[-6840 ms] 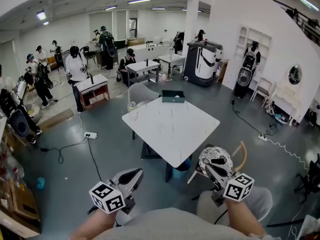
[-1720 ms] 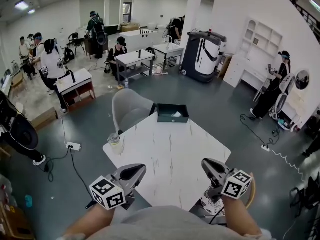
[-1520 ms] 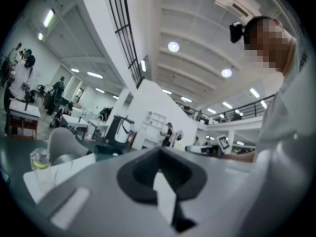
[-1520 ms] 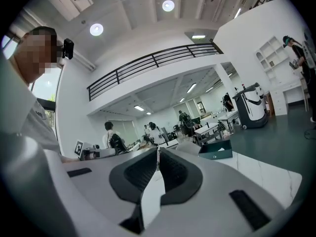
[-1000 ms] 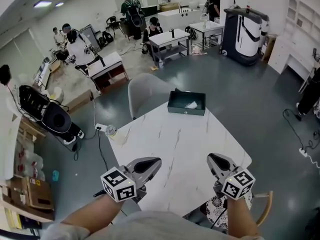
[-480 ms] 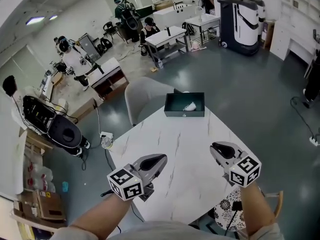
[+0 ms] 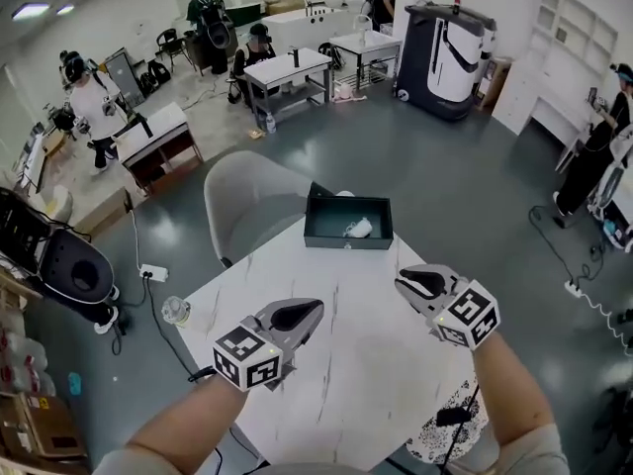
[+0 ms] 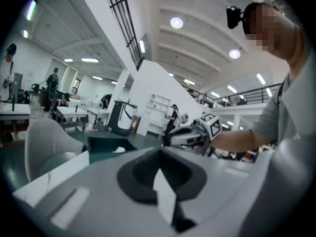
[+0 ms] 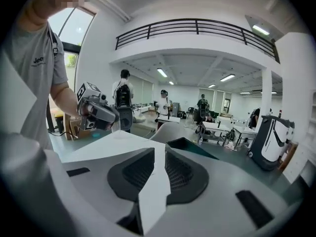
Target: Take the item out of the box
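Note:
A dark green open box sits at the far edge of the white marble table. A small white item lies inside it. My left gripper hovers over the table's middle, shut and empty, short of the box. My right gripper hangs to the right, just before the box's near right corner, empty; its jaws have just eased apart a hair but still stand practically together. The left gripper view shows the box ahead with the item. In the right gripper view the box lies ahead.
A grey chair stands behind the table, left of the box. A clear cup sits at the table's left corner. A patterned stool is under the near right edge. Several people and desks fill the far room.
Both grippers have moved forward over the table toward the box, and the right one has rolled. The box now lies closer to them in the head view.

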`<state>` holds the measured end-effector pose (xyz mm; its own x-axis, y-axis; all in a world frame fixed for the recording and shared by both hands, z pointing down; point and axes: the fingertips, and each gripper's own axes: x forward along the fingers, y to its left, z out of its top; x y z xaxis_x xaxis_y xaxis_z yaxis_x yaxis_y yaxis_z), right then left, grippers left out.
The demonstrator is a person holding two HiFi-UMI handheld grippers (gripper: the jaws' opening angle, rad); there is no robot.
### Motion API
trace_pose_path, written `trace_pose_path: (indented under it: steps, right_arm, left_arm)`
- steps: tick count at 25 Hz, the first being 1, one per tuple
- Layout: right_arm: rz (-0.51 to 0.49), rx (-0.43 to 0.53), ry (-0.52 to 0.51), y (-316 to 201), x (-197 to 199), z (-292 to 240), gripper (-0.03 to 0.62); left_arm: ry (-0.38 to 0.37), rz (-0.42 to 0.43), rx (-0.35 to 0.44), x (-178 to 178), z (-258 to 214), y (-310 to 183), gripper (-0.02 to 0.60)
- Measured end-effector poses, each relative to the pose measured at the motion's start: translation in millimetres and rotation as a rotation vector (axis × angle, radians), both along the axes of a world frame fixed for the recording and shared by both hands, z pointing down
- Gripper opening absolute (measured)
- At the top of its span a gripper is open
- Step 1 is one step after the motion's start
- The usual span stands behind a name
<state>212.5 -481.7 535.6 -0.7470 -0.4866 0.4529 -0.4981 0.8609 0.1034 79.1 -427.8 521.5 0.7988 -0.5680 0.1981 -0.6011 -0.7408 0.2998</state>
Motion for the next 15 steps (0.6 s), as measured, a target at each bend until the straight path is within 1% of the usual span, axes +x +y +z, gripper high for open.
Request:
trace_pose_path:
  steps: [2, 3, 7, 11, 13, 15]
  right_arm:
    - [-0.035, -0.012, 0.068, -21.3, -10.5, 10.5, 0.067]
    - [-0.050, -0.018, 0.098, -33.4, -15.6, 16.1, 0.101]
    - [-0.096, -0.014, 0.191, -89.3, -29.3, 31.8, 0.109]
    - [-0.175, -0.011, 0.290, -135.5, -41.0, 50.2, 0.124]
    - [-0.220, -0.009, 0.355, -157.2, -46.3, 61.7, 0.141]
    - [-0.274, -0.004, 0.440, -176.8, -49.4, 75.1, 0.159]
  left_arm:
    - [-0.001, 0.002, -0.008, -6.4, 9.2, -13.3, 0.000]
    - [-0.002, 0.004, -0.009, -9.3, 13.3, -19.0, 0.000]
    - [-0.007, 0.017, 0.000, -15.6, 24.8, -39.5, 0.000]
    - [-0.029, 0.026, 0.030, -19.6, 38.0, -55.8, 0.000]
    - [-0.040, 0.018, 0.045, -24.3, 45.8, -66.0, 0.000]
    - [-0.032, 0.006, 0.046, -27.7, 51.7, -75.0, 0.000]
